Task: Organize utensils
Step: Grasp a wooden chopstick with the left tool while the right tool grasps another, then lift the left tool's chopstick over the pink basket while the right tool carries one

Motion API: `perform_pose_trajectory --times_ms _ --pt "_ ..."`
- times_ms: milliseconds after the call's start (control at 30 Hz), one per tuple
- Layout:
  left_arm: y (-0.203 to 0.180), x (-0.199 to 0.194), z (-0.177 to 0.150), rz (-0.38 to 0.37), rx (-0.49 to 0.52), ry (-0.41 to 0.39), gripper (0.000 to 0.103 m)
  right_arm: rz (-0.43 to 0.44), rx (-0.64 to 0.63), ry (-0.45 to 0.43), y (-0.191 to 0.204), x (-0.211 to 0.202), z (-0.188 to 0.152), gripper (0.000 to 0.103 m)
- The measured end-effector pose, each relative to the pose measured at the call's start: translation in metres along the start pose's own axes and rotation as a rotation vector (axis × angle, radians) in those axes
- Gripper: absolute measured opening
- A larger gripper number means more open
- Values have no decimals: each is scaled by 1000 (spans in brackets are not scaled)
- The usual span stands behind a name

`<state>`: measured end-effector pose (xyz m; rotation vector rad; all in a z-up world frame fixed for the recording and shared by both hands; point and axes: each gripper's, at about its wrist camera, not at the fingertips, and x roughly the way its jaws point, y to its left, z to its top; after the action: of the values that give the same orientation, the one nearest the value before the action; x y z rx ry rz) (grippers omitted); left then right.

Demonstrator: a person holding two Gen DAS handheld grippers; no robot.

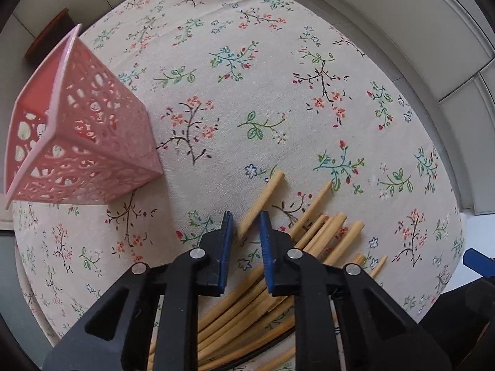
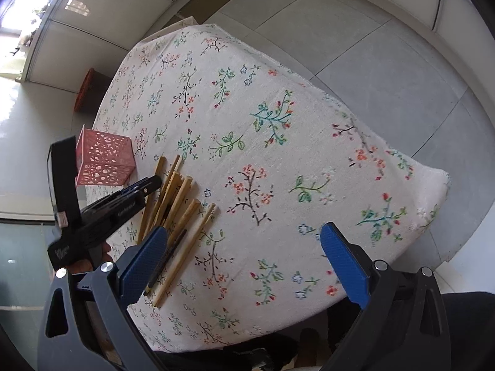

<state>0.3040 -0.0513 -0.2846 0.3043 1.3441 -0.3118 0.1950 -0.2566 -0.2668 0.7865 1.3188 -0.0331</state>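
Note:
Several wooden chopsticks [image 1: 321,228] lie in a loose pile on the floral tablecloth [image 1: 253,92]. My left gripper [image 1: 246,225] is open with a narrow gap, its blue pads on either side of one chopstick [image 1: 261,202] at the pile's left edge. A pink perforated holder [image 1: 80,130] stands to the left. In the right wrist view the pile [image 2: 176,198] and holder [image 2: 103,159] lie at the left, with the left gripper [image 2: 151,184] over the pile. My right gripper [image 2: 244,238] is wide open and empty above the cloth.
The cloth-covered table [image 2: 309,142] drops off to grey floor tiles [image 2: 386,71] on the right. An orange-brown stool or basket [image 2: 85,89] stands on the floor beyond the far left edge.

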Motion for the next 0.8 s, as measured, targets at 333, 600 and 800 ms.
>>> perform_pose_trajectory --times_ms 333,600,800 --pt "26 -92 -71 79 7 -240 7 -86 109 87 45 56 -13 45" --pt "54 -135 -121 50 -87 -349 6 -214 113 50 73 80 -15 17" --pt "71 -149 -132 27 -142 -381 6 -219 98 5 78 84 -20 7"
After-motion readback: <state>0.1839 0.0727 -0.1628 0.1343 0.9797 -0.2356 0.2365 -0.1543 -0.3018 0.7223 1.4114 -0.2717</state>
